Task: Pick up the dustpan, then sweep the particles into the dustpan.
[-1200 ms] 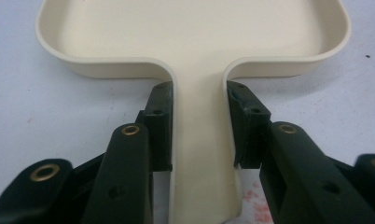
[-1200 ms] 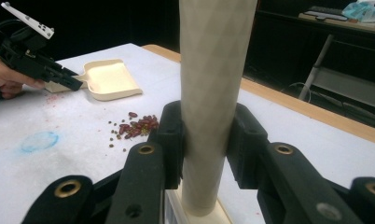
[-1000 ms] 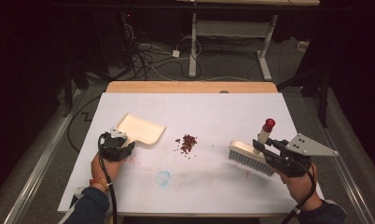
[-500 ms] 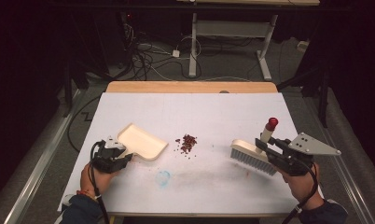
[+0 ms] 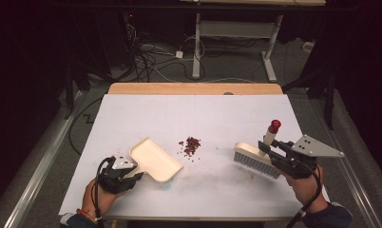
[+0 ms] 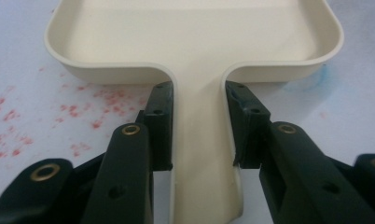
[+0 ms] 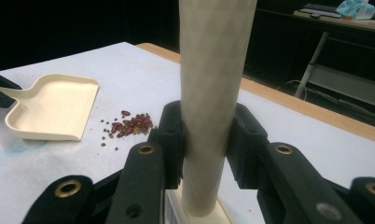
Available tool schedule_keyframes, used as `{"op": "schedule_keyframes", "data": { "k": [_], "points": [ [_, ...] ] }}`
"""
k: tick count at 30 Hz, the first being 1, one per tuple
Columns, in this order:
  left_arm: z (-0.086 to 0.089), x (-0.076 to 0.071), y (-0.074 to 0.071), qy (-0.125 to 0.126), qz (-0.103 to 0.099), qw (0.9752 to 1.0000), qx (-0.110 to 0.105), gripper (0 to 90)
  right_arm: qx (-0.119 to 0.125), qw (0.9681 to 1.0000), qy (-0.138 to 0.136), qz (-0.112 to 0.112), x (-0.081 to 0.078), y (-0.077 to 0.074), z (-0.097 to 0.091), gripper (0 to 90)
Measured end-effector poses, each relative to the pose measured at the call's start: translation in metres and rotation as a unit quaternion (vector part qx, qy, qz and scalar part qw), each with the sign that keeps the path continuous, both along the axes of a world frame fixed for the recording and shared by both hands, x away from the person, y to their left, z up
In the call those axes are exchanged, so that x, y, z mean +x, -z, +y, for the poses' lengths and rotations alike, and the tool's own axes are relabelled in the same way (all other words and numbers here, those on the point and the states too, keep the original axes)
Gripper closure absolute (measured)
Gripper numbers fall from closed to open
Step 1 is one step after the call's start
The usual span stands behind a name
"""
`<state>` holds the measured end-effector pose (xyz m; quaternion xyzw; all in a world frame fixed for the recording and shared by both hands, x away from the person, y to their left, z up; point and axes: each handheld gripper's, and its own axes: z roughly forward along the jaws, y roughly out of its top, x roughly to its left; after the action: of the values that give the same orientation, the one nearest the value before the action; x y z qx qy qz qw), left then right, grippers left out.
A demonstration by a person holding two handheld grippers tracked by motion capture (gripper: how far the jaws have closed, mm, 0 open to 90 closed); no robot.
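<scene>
Your left gripper (image 5: 132, 172) is clamped on the flat handle of the cream dustpan (image 5: 156, 159); in the left gripper view both black pads press against the sides of that handle (image 6: 198, 140), with the pan's tray opening away from the jaws. The dustpan sits low on the white table (image 5: 198, 114), near the front left, its open lip turned toward the small heap of red bits (image 5: 190, 145) that lies just beyond it, near but not touching. Faint pink stains (image 6: 69, 112) mark the table surface beside the handle

Your right gripper (image 5: 271, 151) is closed around the upright handle of the brush (image 5: 255, 159), the jaws gripping the pale, patterned shaft (image 7: 213, 93) on both sides. The handle ends in a red cap (image 5: 274, 126) and leans slightly away from you. The brush head rests with its bristles down on the table, to the right of the red bits and well apart from them

From the right gripper view, the red bits (image 7: 129, 125) lie between the brush and the dustpan (image 7: 50, 107), closer to the dustpan's lip. A faint blue smudge (image 7: 22, 145) sits on the table by the dustpan's near edge
</scene>
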<state>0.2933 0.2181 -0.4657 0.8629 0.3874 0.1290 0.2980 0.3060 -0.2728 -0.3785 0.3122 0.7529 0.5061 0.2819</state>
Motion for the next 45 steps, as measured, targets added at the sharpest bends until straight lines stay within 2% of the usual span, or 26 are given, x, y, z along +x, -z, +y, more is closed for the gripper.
{"op": "schedule_keyframes", "data": {
  "k": [6, 22, 27, 28, 29, 39, 45],
  "points": [
    [-0.010, -0.002, 0.001, 0.021, 0.001, 0.9998, 0.001, 63.3, 0.003, 1.0000, 0.002, 0.006, 0.003, 0.002, 0.002, 70.0],
    [-0.014, 0.000, 0.004, 0.036, 0.002, 0.9994, 0.003, 63.2, -0.001, 1.0000, 0.005, 0.007, 0.004, 0.004, -0.001, 70.0],
    [-0.015, 0.000, 0.006, 0.037, 0.003, 0.9993, 0.005, 63.2, 0.031, 0.9994, -0.007, 0.011, 0.009, 0.002, -0.002, 70.0],
    [-0.015, 0.000, 0.007, 0.037, 0.004, 0.9993, 0.005, 63.2, 0.026, 0.9996, -0.008, 0.011, 0.009, 0.002, -0.001, 70.0],
    [-0.015, 0.001, 0.007, 0.038, 0.006, 0.9992, 0.006, 63.2, 0.022, 0.9997, -0.006, 0.005, 0.011, 0.000, 0.002, 70.1],
    [-0.016, 0.000, 0.007, 0.037, 0.004, 0.9993, 0.006, 63.1, 0.013, 0.9999, -0.009, -0.002, 0.026, -0.004, 0.018, 70.0],
    [-0.017, 0.000, 0.006, 0.037, 0.005, 0.9993, 0.010, 63.1, 0.027, 0.9995, -0.005, -0.015, 0.052, -0.008, 0.035, 70.0]
  ]
}}
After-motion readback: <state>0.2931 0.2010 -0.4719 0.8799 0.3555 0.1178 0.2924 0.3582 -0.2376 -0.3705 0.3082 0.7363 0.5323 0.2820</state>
